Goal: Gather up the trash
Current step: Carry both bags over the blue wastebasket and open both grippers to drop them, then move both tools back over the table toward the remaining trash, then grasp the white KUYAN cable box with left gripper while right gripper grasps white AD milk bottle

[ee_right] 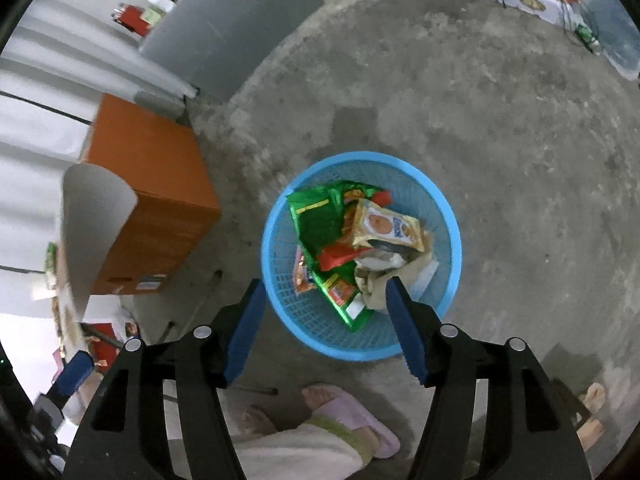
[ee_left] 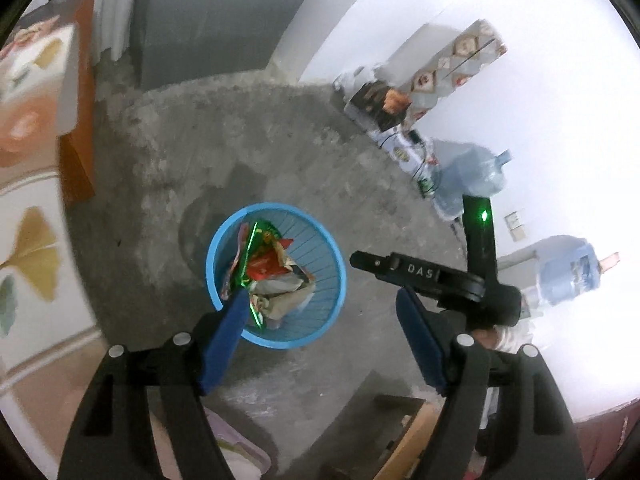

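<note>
A blue plastic basket (ee_right: 450, 236) stands on the concrete floor, filled with trash: a green wrapper (ee_right: 316, 216), a yellow snack packet (ee_right: 386, 226), a red wrapper (ee_right: 340, 256) and crumpled paper (ee_right: 374, 284). My right gripper (ee_right: 326, 286) hangs open over the basket's near side, and nothing sits between its blue pads. In the left wrist view the same basket (ee_left: 334, 256) lies below my left gripper (ee_left: 322, 300), which is open and empty. The wrappers (ee_left: 268, 264) show beside its left pad. The right gripper's black body (ee_left: 420, 272) sits to the right of the basket.
An orange cabinet (ee_right: 148, 184) stands left of the basket, with a grey cabinet (ee_right: 232, 28) farther back. A person's foot in a pink slipper (ee_right: 348, 412) is near the basket. Water jugs (ee_left: 468, 176) and boxes (ee_left: 400, 112) line the white wall. A patterned tablecloth (ee_left: 32, 160) is at the left.
</note>
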The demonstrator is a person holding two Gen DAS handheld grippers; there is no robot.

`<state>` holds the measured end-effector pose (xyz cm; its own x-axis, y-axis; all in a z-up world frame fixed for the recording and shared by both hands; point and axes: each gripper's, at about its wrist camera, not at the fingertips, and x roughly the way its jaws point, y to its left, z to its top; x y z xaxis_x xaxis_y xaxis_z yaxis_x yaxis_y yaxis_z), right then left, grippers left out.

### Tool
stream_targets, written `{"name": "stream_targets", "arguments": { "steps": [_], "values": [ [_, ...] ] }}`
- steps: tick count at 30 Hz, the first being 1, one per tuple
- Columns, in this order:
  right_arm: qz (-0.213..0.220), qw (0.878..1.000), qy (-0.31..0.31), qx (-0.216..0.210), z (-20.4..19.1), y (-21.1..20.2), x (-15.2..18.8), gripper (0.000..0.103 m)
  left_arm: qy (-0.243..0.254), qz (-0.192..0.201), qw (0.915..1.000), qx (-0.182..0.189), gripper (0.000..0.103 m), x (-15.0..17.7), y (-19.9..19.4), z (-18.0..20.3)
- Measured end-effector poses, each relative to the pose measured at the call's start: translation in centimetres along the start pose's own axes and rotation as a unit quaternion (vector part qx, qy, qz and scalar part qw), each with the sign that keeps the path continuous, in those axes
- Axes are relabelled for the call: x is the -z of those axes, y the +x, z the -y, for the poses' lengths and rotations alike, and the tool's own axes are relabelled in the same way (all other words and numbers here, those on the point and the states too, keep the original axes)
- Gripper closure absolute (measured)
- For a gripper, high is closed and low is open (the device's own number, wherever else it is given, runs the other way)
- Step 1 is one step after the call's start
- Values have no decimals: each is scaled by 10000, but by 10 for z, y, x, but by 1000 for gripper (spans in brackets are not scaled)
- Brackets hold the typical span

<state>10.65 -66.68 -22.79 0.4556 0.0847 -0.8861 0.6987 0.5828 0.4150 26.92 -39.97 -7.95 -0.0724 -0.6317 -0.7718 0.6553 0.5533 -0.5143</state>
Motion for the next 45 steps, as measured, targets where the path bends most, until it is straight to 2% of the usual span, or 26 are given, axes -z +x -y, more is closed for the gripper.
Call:
{"name": "stream_targets", "arguments": {
  "steps": [4,8,10,13,16,17,20,22,24,25,26,28,30,32,34,36,38,41,45],
  "values": [
    [249,9992,-247,-212,-6,-38,26,42,80,246,9996,112,30,12,-40,7],
    [341,9974,-436,-454,-16,-67,58,41,250,678,9974,19,30,30,-92,5],
    [327,9973,-436,-488,-23,-80,78,40,238,1103,9934,-209,30,41,-126,-4],
    [319,9938,-581,-888,-44,-101,118,34,179,1823,9807,-687,30,60,-187,-30],
    [256,9858,-855,-1422,-78,-115,160,31,-86,2365,9625,-1327,30,79,-247,-75],
    [220,9832,-920,-1561,-89,-115,170,31,-280,2526,9531,-1645,30,86,-273,-100],
    [-53,9763,-1226,-1784,-128,-106,189,30,-815,2745,9317,-2237,30,97,-319,-156],
    [-273,9678,-1535,-1976,-162,-97,199,30,-1105,2719,9166,-2715,30,102,-342,-198],
    [-450,9590,-1661,-2253,-192,-91,207,30,-1467,2502,8965,-3348,30,104,-354,-246],
    [-535,9525,-1742,-2442,-210,-88,211,30,-1603,2413,8898,-3527,30,106,-357,-267],
    [-618,9446,-1877,-2622,-231,-84,217,29,-1717,2310,8868,-3616,30,112,-359,-284],
    [-768,9364,-2142,-2670,-276,-71,232,26,-1894,1995,8878,-3689,30,116,-353,-312],
    [-940,9292,-2393,-2656,-310,-54,243,26,-1947,1649,9007,-3517,30,121,-341,-333],
    [-1091,9287,-2491,-2520,-337,-33,249,26,-1935,1556,9082,-3369,30,128,-332,-342],
    [-1053,9396,-2405,-2198,-355,-11,248,26,-1967,1423,9137,-3261,33,132,-320,-341],
    [-987,9421,-2381,-2143,-365,-1,245,26,-1774,1416,9252,-3041,34,134,-310,-330],
    [-874,9515,-2237,-1922,-373,11,238,26,-1711,1355,9311,-2922,34,139,-307,-318],
    [-886,9580,-2027,-1823,-378,28,228,26,-1574,1181,9440,-2647,34,153,-302,-300],
    [-867,9608,-1950,-1768,-374,35,224,26,-1806,1104,9526,-2185,34,184,-297,-277]
  ]
}}
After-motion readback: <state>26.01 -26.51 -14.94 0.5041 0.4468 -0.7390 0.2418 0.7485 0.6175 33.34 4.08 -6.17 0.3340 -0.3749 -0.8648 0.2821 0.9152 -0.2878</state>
